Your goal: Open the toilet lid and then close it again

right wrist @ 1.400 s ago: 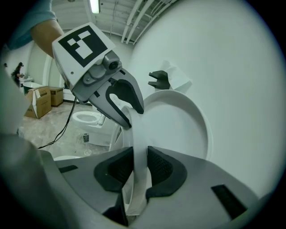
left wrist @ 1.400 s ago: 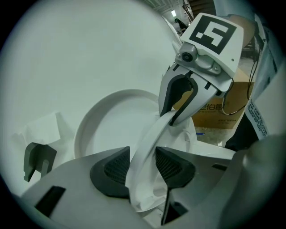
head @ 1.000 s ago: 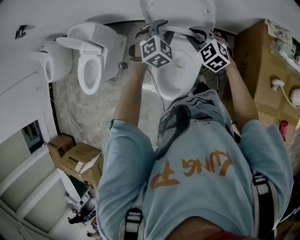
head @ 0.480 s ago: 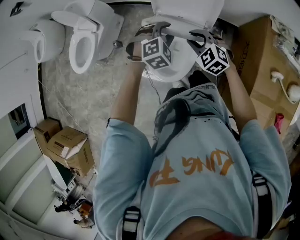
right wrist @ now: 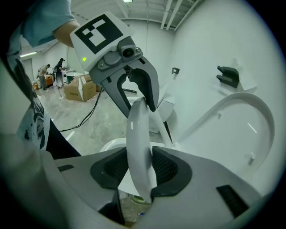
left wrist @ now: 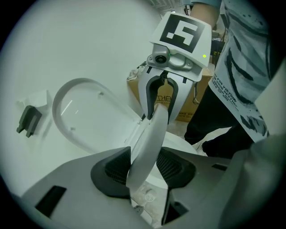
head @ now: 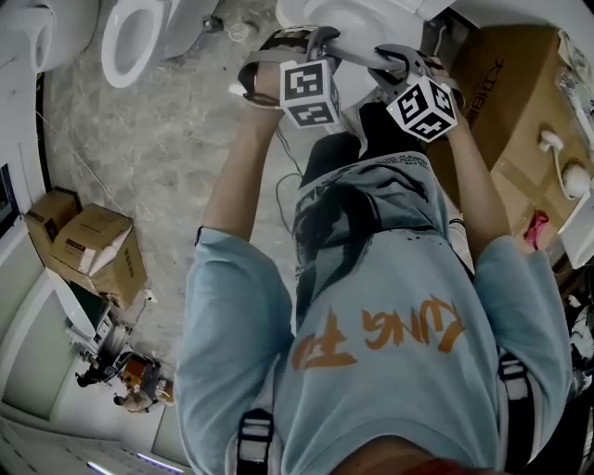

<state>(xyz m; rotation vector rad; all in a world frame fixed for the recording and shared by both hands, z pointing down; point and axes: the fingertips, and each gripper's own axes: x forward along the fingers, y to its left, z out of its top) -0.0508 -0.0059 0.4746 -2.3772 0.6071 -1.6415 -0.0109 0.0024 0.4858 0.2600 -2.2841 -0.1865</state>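
The left gripper (left wrist: 144, 173) has a white curved plastic rim (left wrist: 151, 134) running up between its fingers (left wrist: 109, 169). The dark ribbed pads lie against both faces of the rim with no gap showing. The fingers stand about half spread and have just been opening. The right gripper (right wrist: 140, 174) takes the same rim farther along, its fingers (right wrist: 169, 170) set against either face in the same way. They too have just been opening. Each gripper view shows the other gripper at the far end of the rim, facing the camera, its marker cube on top.

Behind the rim a white oval toilet lid (left wrist: 89, 118) stands raised. Its glossy inner face and small bumpers are turned toward the grippers, close to the plain white wall (left wrist: 67, 44). A small black bracket (left wrist: 27, 120) sits on that wall beside the lid. The held rim looks like the front of the seat ring rather than the lid itself, though that cannot be settled. Below the right gripper's fingers lies the open bowl of the white toilet (head: 357, 17).

In the head view both arms reach out over a light blue shirt with orange lettering (head: 371, 371) to the toilet at the top edge. A second white toilet (head: 139, 32) stands on the grey marbled floor (head: 158, 158) at upper left. Brown cardboard boxes (head: 93, 250) sit well apart from it at the left.
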